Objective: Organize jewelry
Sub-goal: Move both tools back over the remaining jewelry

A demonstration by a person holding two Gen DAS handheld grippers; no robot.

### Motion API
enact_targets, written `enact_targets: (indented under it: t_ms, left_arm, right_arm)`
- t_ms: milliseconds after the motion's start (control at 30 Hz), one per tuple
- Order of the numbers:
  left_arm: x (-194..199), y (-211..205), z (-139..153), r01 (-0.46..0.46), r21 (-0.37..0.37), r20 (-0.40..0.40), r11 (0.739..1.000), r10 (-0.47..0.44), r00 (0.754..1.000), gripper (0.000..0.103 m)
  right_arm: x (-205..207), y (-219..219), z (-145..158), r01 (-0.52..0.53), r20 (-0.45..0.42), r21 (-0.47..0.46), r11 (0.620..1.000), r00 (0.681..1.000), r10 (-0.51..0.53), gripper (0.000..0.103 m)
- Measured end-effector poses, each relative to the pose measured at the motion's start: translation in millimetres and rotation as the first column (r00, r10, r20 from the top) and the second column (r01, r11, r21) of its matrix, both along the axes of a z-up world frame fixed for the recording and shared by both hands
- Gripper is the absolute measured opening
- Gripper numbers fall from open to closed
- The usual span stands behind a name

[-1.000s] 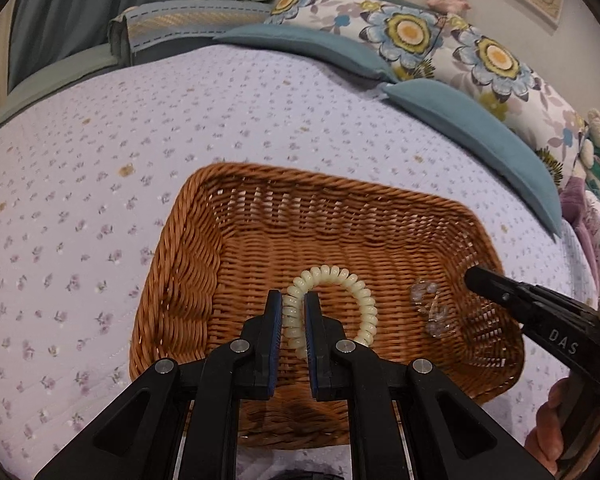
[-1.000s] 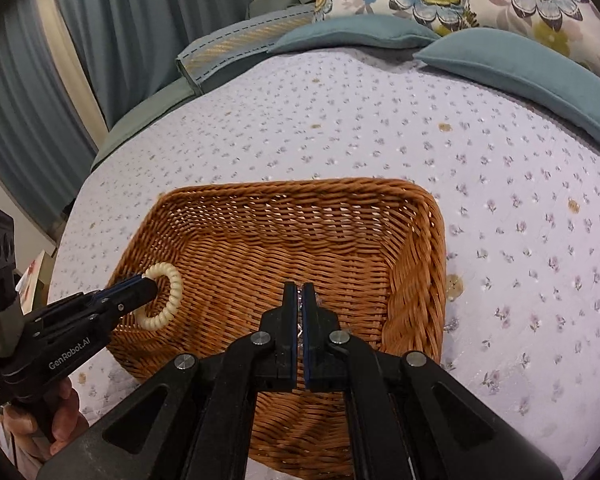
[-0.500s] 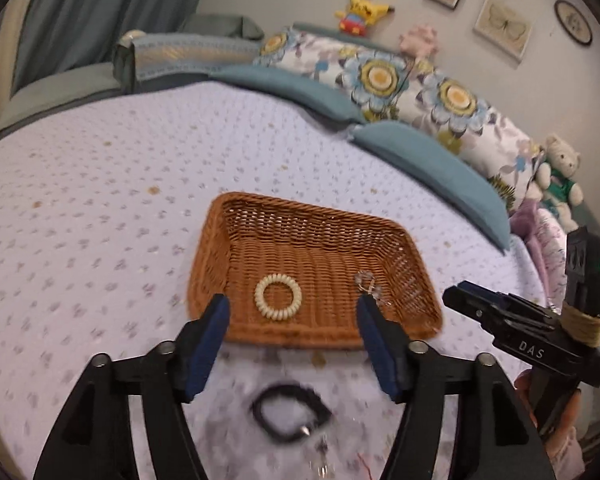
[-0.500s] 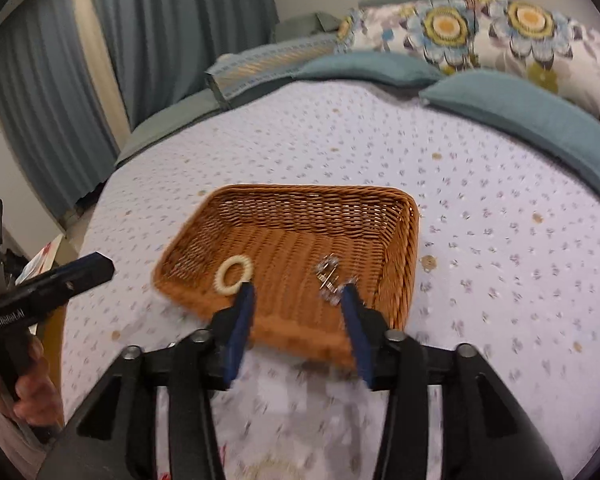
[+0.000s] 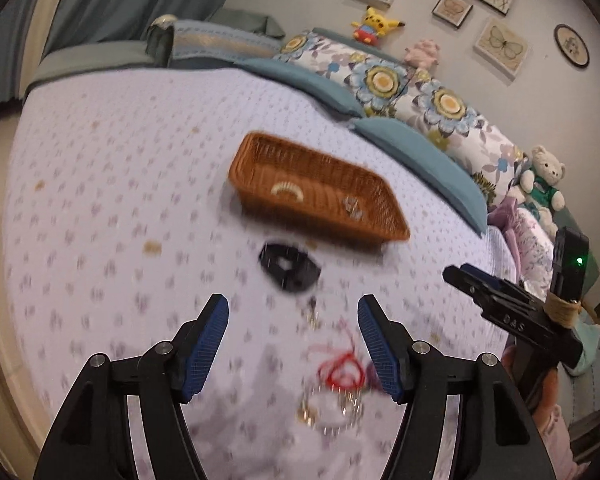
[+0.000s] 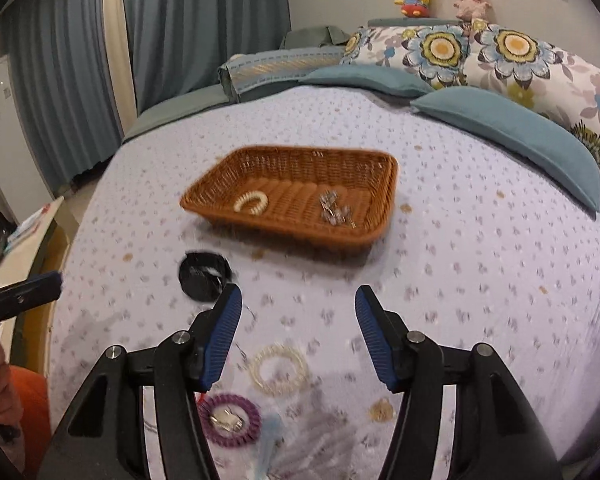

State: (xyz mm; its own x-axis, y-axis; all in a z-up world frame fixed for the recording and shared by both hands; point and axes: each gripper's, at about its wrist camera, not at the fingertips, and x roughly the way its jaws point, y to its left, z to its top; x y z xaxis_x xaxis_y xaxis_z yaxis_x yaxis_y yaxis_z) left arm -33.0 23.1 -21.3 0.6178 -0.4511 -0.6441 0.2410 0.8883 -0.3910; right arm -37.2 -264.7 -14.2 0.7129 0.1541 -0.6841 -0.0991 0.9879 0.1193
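A brown wicker basket [image 5: 312,212] [image 6: 284,224] sits on the flowered bedspread. In it lie a cream coil hair tie [image 5: 286,191] [image 6: 252,202] and a clear crystal piece [image 5: 352,206] [image 6: 336,210]. My left gripper [image 5: 292,304] stands open and empty above a black band [image 5: 290,266] and a red string bracelet [image 5: 342,370]. My right gripper [image 6: 299,300] is opening with nothing between its jaws. It hangs over a cream beaded bracelet [image 6: 280,368], beside a purple coil tie [image 6: 228,420]. Each gripper shows at the edge of the other's view [image 5: 456,274] [image 6: 48,282].
Teal cushions [image 6: 512,132] and flowered pillows [image 6: 500,52] line the far side of the bed. A teddy bear [image 5: 542,184] sits at the right. Blue curtains [image 6: 204,20] hang behind. The bed's edge drops off at the left [image 6: 60,248].
Both grippers let go of the cream coil tie and the clear piece in the basket. They opened wide and drew back over the loose jewelry nearer me.
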Motion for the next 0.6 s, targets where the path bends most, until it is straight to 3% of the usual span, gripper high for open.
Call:
enact_targets:
  t_ms: [300,400,500,600]
  left_arm:
    - [-28,-21,-43,0.041,0.041,-0.074,0.998,-0.037,0.997,0.069]
    - [-29,-28,-56,0.059,0.056,-0.092,0.997,-0.054,0.994,0.064]
    - [-25,-32,-69,0.07,0.064,-0.13,0.995,-0.061,0.99,0.052]
    - [-23,-34,-76,0.083,0.054,-0.157,0.995,-0.073,0.985,0.051]
  right_arm:
    - [1,-28,-46,0.055,-0.134,0.065,0.996,0.99,-0.046,0.055]
    - [1,-35,-54,0.054,-0.163,0.103,0.993,0.986,-0.037,0.055]
    - [2,-29,-59,0.042,-0.171,0.076,0.996,0.985,-0.028,0.053]
    - [5,-18,-64,0.015,-0.186,0.055,0.998,0.983,-0.004,0.05]
